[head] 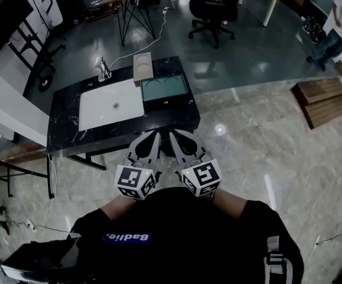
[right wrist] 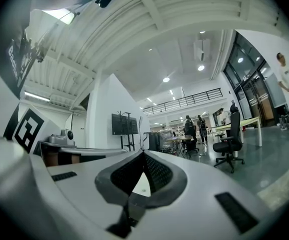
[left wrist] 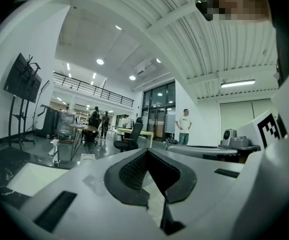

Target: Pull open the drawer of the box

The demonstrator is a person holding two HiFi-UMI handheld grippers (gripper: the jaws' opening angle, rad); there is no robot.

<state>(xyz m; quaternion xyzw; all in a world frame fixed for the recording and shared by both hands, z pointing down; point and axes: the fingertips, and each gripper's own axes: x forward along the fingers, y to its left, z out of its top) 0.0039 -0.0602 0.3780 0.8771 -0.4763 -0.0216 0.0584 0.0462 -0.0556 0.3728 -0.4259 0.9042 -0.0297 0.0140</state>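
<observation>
Closest in is the person's black top (head: 189, 235), and just ahead of it the two tools are held side by side, close to the chest. The left hand-held gripper (head: 152, 136) has its jaws pressed together at the tips with nothing between them, and the right hand-held gripper (head: 177, 136) is the same, tips meeting and empty. Both point away towards the dark marbled tabletop (head: 70, 114) and sit well short of anything on it. The box (head: 165, 89) stands at the far right of that tabletop. It is dark with a pale green top. Its drawer (head: 170, 103) faces the person and shows two small knobs. It looks pushed fully in, though it is small from here and I would not swear to it. Just left of the box is a white basin (head: 110, 103) with a tap (head: 103, 70) at its far edge, and a beige slab (head: 142, 67) lies just behind the box. Farther off on the grey floor (head: 260, 46) stand an office chair (head: 215, 10) and, far right, a person (head: 336, 22) near some wooden platforms (head: 322, 99).
</observation>
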